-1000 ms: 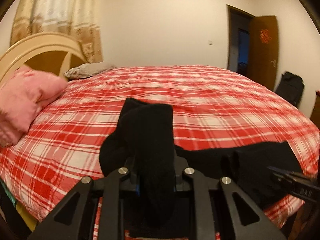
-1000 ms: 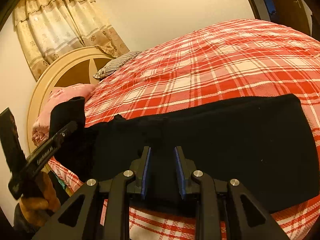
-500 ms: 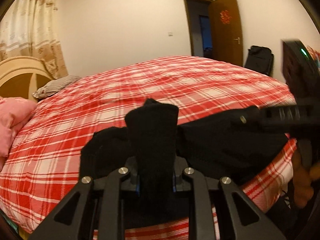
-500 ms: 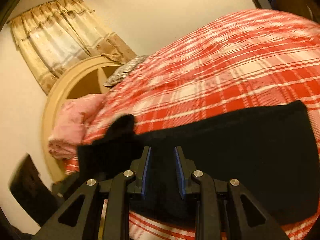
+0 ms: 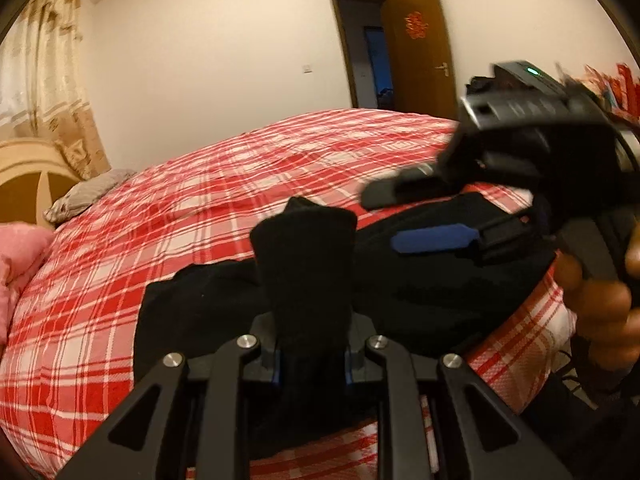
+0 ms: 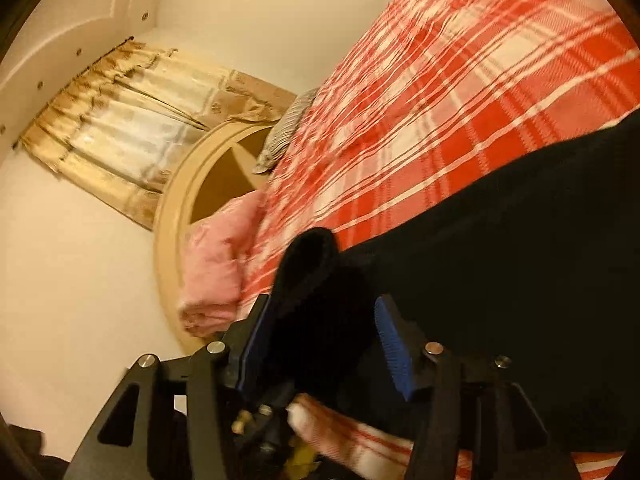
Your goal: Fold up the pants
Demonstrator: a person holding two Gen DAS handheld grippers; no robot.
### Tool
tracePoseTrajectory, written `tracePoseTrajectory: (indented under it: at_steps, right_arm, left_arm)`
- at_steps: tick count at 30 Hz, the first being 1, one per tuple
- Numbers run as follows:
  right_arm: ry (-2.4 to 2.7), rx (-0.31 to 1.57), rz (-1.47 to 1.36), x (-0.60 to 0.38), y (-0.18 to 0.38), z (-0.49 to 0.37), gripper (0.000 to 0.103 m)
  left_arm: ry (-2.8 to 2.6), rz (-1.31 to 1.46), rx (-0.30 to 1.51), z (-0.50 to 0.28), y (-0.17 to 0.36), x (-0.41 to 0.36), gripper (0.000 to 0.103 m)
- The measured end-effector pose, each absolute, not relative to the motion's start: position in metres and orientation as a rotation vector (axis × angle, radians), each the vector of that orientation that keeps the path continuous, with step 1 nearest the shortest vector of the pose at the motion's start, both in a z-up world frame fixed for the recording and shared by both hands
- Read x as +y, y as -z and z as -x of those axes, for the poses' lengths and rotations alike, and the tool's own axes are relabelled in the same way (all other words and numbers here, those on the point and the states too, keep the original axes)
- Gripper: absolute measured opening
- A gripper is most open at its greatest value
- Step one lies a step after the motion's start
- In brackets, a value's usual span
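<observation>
The right hand-held gripper (image 5: 420, 216) had swung in, jaws wide open, beside the left hand-held gripper (image 5: 312, 364), which pinched the black pants (image 5: 420, 288) on the bed (image 5: 200, 184), maybe to share the fold.

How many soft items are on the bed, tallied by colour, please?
Black: 1, the pants
Pink: 1, the folded blanket
Grey: 1, the pillow
Total: 3, lying on the red plaid bedspread

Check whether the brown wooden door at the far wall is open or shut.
Open: the brown wooden door is swung away from its dark doorway, showing the space beyond.
</observation>
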State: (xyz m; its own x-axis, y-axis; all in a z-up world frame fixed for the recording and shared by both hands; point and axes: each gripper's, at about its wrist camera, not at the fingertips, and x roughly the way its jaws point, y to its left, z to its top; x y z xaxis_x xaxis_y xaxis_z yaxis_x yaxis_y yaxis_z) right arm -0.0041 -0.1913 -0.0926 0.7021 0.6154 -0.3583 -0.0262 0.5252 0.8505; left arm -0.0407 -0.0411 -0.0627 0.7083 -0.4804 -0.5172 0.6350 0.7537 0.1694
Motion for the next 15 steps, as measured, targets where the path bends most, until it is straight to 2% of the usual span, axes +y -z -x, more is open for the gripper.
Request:
tracePoseTrajectory:
  at_steps: [13, 15]
  right_arm:
    - [-0.474, 0.848, -0.929, -0.171, 0.104, -0.024, 0.054]
    - [-0.464, 0.860, -0.892, -0.168, 0.105, -0.027, 0.041]
  left_arm:
    - [0.709, -0.526, 0.473, 0.067, 0.077, -0.069, 0.022]
    - [0.704, -0.532, 0.479, 0.068, 0.077, -0.070, 0.022]
